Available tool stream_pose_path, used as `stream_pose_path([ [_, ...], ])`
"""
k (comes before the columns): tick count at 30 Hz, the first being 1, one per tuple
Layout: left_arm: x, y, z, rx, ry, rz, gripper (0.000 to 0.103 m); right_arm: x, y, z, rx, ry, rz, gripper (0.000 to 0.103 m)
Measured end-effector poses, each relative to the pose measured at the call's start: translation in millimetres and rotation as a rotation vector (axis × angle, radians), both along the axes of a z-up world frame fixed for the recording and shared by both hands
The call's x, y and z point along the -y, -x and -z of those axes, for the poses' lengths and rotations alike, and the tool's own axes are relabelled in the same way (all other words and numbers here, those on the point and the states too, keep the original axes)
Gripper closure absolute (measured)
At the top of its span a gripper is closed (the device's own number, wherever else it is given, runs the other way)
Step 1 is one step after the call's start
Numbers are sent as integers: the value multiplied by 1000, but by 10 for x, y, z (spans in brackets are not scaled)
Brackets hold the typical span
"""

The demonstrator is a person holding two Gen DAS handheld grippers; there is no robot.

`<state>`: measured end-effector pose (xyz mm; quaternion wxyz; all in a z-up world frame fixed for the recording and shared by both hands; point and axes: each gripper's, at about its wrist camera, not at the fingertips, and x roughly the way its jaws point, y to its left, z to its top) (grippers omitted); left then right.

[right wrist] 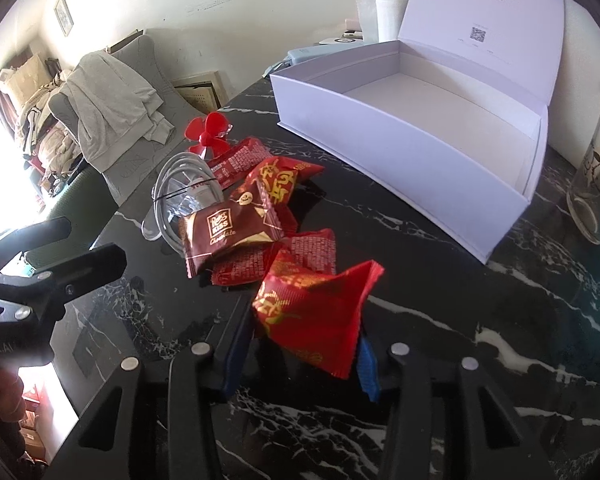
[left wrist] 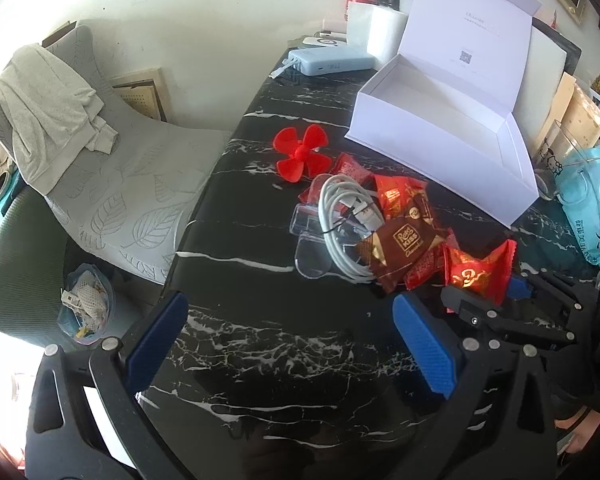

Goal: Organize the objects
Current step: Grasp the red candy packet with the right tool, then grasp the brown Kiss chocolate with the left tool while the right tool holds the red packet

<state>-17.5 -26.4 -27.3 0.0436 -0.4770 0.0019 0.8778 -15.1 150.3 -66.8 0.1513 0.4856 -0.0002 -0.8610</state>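
The right gripper (right wrist: 300, 344) is holding a red snack packet (right wrist: 314, 316) between its jaws; the left gripper (left wrist: 288, 340) is hanging wide over bare desk (left wrist: 284, 360). The white box (right wrist: 412, 152) is sitting open near the desk's far edge, nothing inside.

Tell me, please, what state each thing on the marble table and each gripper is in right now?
White box: lid up, empty.
Red snack packet: sealed, between the right gripper pads.
Right gripper: shut on that packet.
Left gripper: open, empty.
Brown chocolate packet: sealed, on the pile.
White cable: coiled, tied.
Red fan blade: lying loose.
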Motion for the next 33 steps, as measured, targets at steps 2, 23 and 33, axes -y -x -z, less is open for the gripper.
stream_pose_path([
  [2,-64,15,-10,-3,-4,18,0,-68,-26,-2,3,0,11,57],
  [23,-803,213,123,44,-60,211,2,-596,-197,-27,7,-17,121,57],
  [33,-941,356,284,115,41,125,2,-670,-166,-1,15,-9,139,57],
])
